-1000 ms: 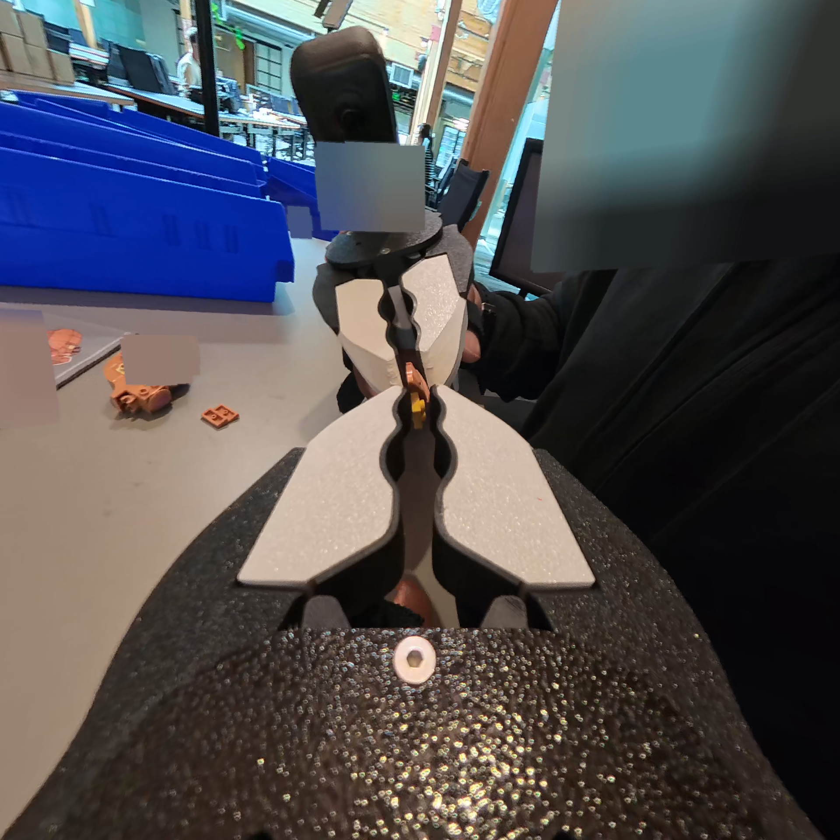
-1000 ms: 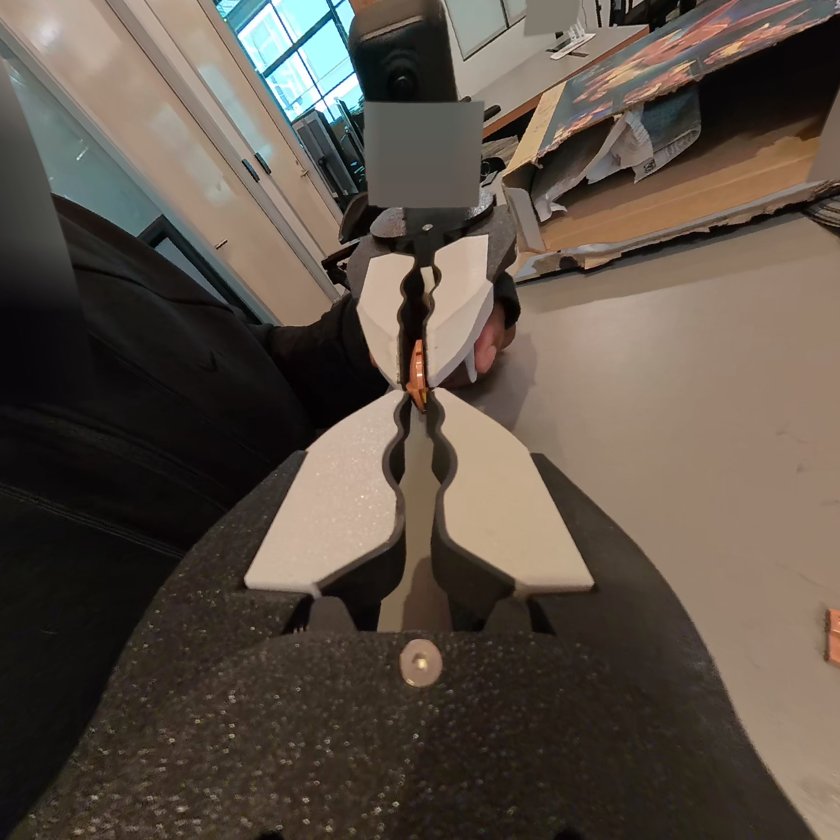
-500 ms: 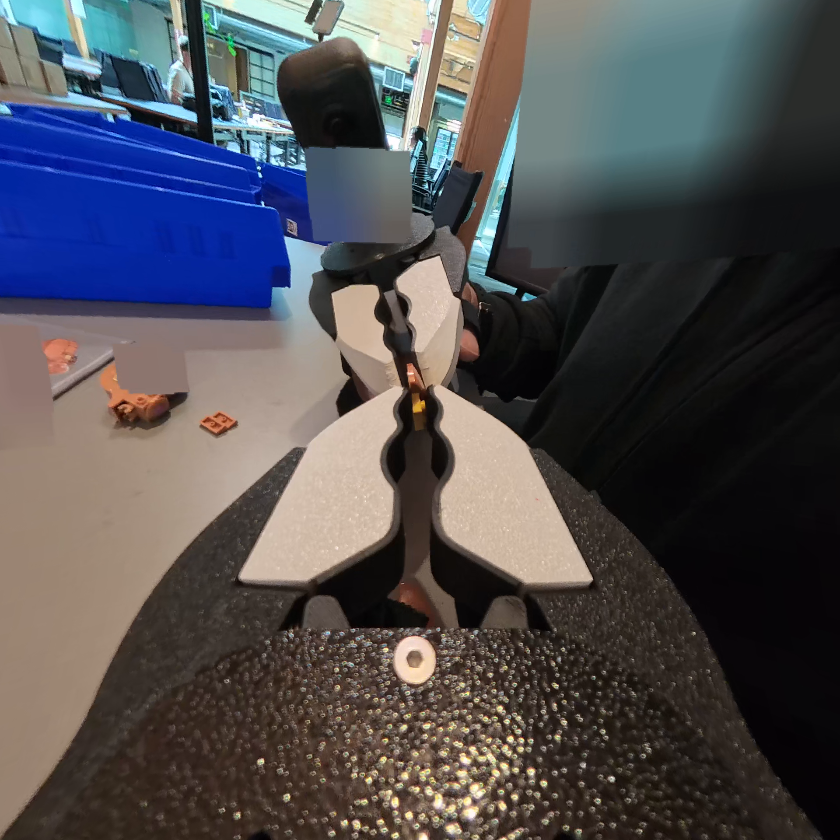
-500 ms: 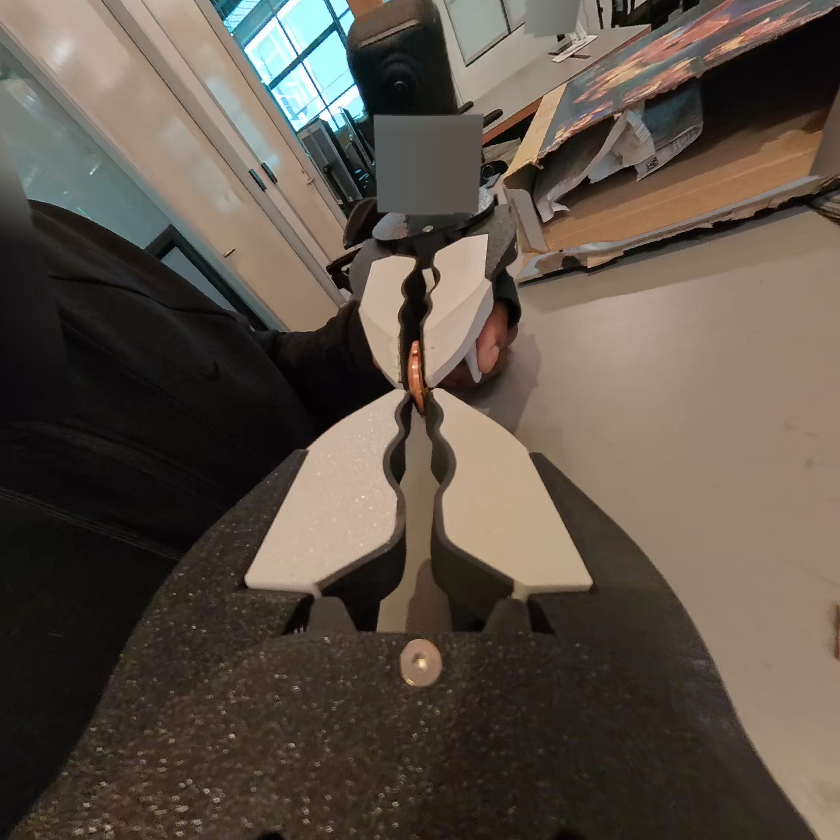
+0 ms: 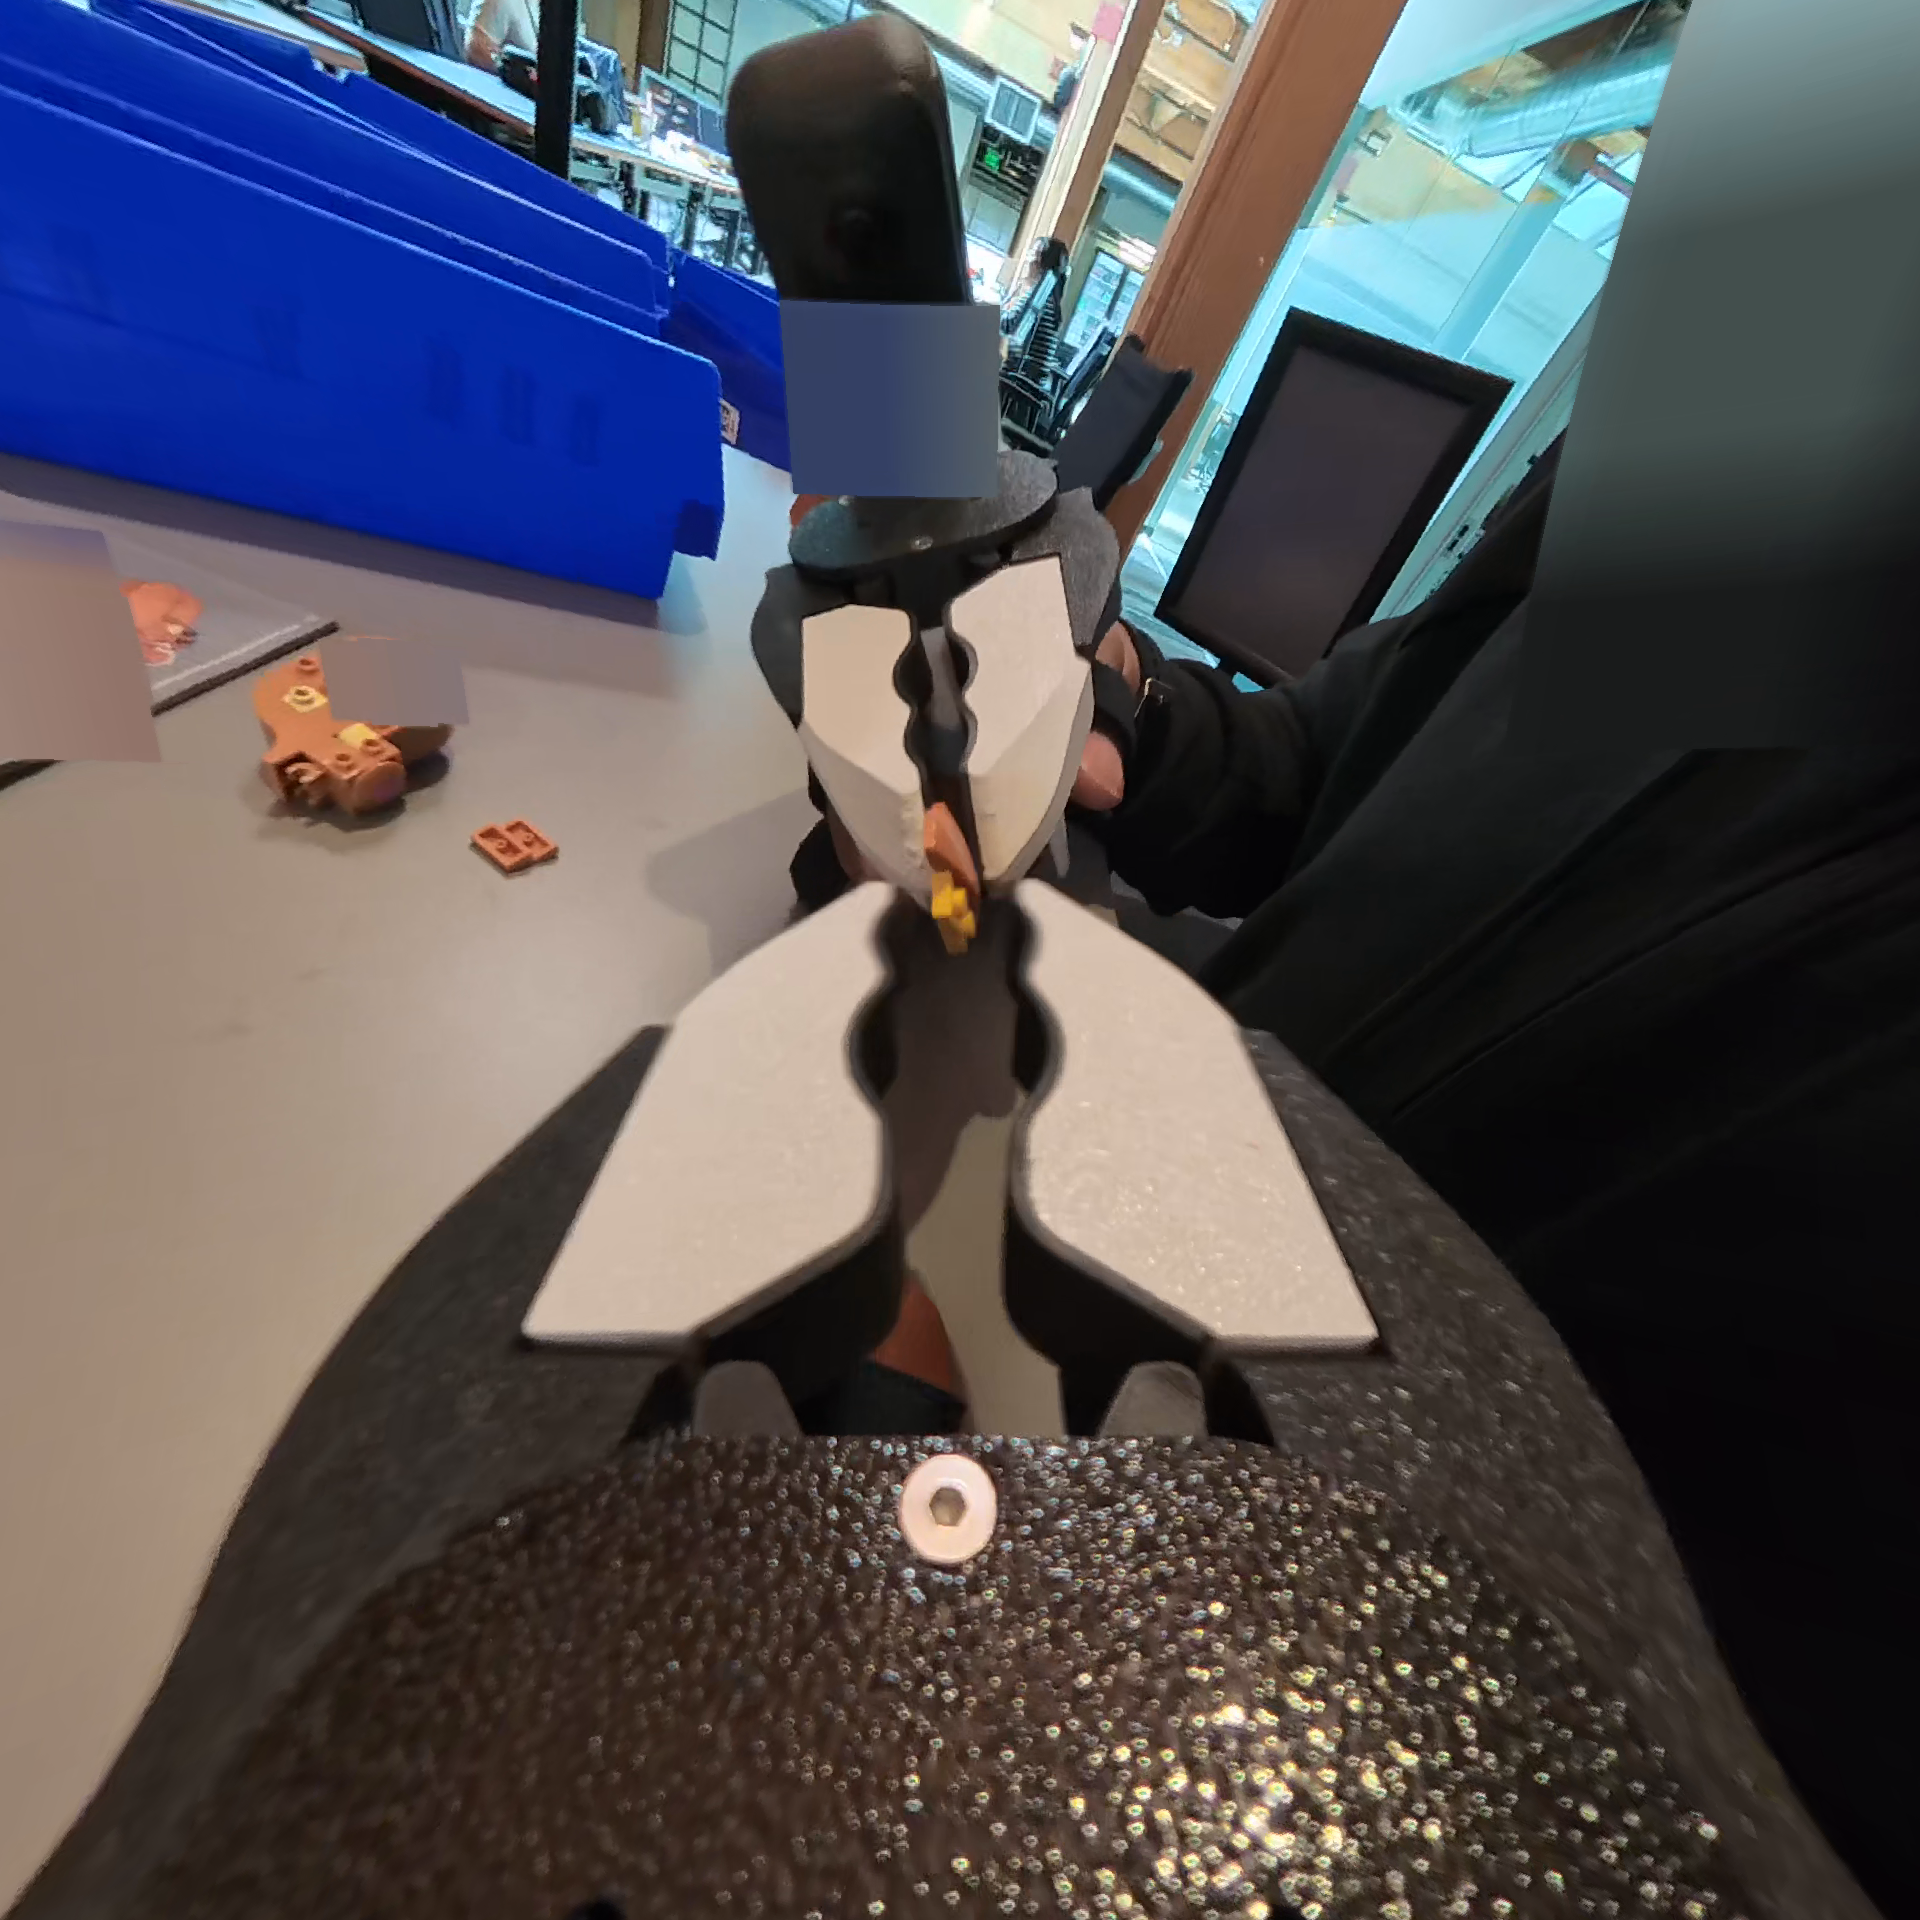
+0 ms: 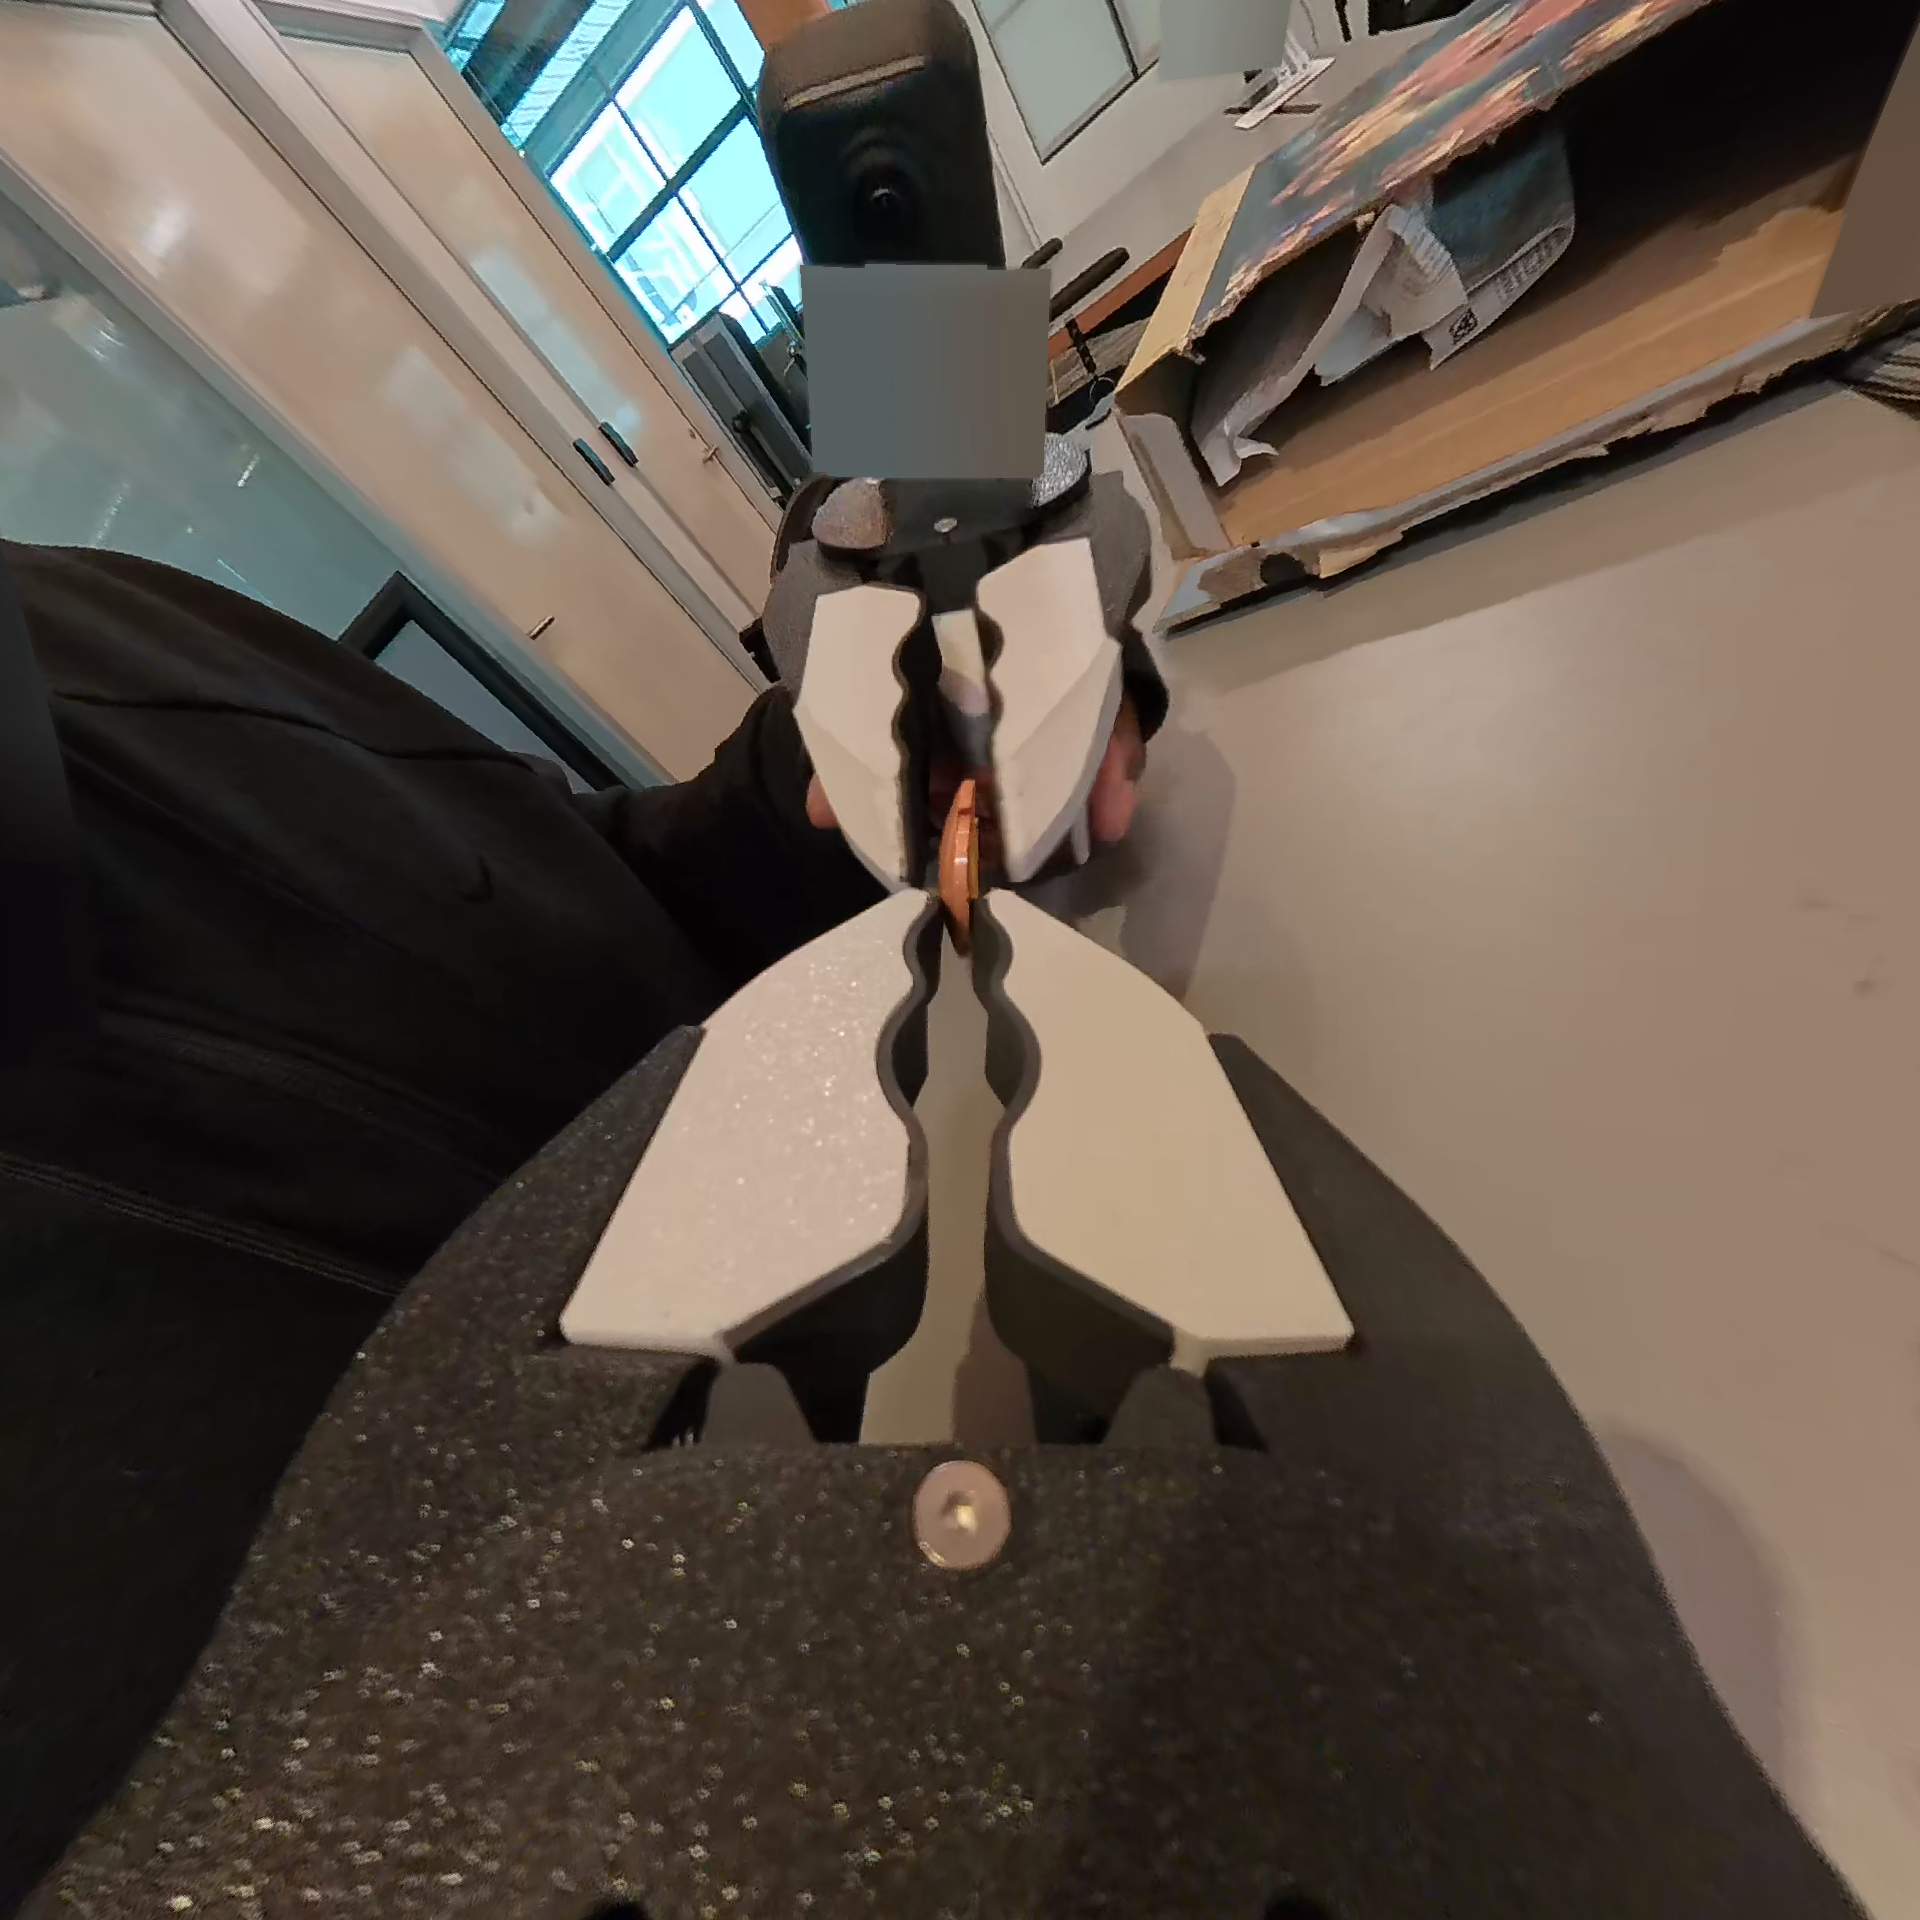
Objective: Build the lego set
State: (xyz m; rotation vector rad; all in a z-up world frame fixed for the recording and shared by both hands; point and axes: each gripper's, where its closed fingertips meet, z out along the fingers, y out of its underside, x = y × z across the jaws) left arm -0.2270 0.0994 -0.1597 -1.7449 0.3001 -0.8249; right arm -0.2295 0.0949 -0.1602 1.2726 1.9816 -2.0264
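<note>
One small brown lego piece with a yellow stud part, light, rigid, slick, best pinched on flat faces, held above the grey table, clenched in right gripper; left gripper released, tips just beside it.

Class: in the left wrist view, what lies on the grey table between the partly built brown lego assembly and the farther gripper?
One small brown lego plate, lying flat, apart from both.

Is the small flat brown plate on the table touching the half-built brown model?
No: in the left wrist view the small brown plate lies apart from the brown model, with bare table between them.
</note>
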